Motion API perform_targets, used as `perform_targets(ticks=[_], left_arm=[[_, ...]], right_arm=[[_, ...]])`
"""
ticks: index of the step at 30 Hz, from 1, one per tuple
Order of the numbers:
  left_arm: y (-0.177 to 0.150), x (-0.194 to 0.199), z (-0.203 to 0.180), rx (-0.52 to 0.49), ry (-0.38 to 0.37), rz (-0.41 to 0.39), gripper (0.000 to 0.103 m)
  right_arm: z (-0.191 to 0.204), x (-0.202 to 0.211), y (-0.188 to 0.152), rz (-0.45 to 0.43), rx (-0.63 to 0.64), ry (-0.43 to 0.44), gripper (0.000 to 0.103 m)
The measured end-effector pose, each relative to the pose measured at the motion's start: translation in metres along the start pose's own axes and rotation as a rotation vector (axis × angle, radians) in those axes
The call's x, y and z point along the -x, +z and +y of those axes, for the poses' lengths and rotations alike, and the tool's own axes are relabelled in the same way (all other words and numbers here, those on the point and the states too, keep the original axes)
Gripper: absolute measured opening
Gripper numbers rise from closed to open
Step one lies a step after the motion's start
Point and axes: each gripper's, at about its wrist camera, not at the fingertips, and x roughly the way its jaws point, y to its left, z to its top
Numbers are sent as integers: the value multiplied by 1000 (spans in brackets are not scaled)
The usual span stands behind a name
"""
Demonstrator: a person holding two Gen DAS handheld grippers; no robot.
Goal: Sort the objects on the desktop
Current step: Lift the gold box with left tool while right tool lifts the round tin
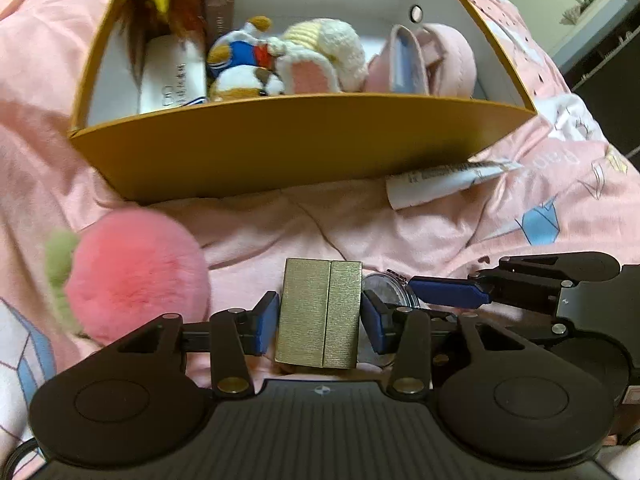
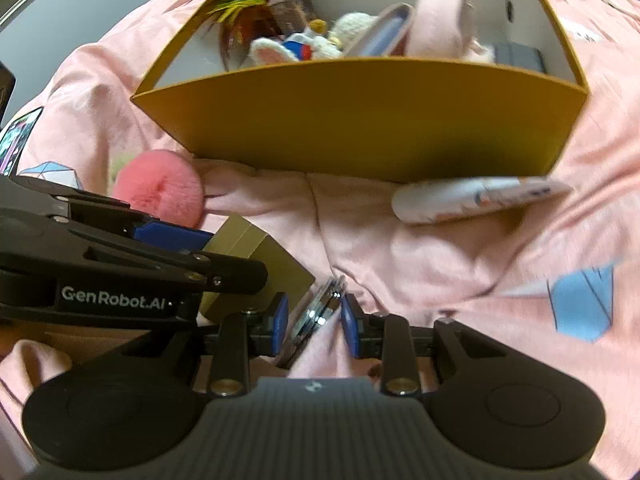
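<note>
Currently, the left gripper (image 1: 320,318) straddles a brushed gold rectangular box (image 1: 319,316) on the pink bedsheet (image 1: 280,224); whether its blue pads press the box cannot be told. Just right, the right gripper (image 2: 314,322) is closed on a flat, round, metal-rimmed case (image 2: 316,316). Farther off stands a mustard cardboard box (image 1: 288,144) holding plush toys (image 1: 248,64). A fluffy pink peach plush (image 1: 136,272) lies near left; a white packet (image 1: 444,184) lies right, against the box's wall.
</note>
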Motion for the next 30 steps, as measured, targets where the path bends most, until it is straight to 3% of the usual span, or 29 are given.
perform_targets(ticks=[10,18,30], left_arm=[[0,2,11,41,2,0,50],[-1,-11,4,21,-58,52,53],[-4,-14,-3,-9,-32,52,52]], right_arm=[[14,-11,9,10,92,13,29],[1,-20,-3,84,-19,10,25],[-4,-25,-6,84,-66,20,23]])
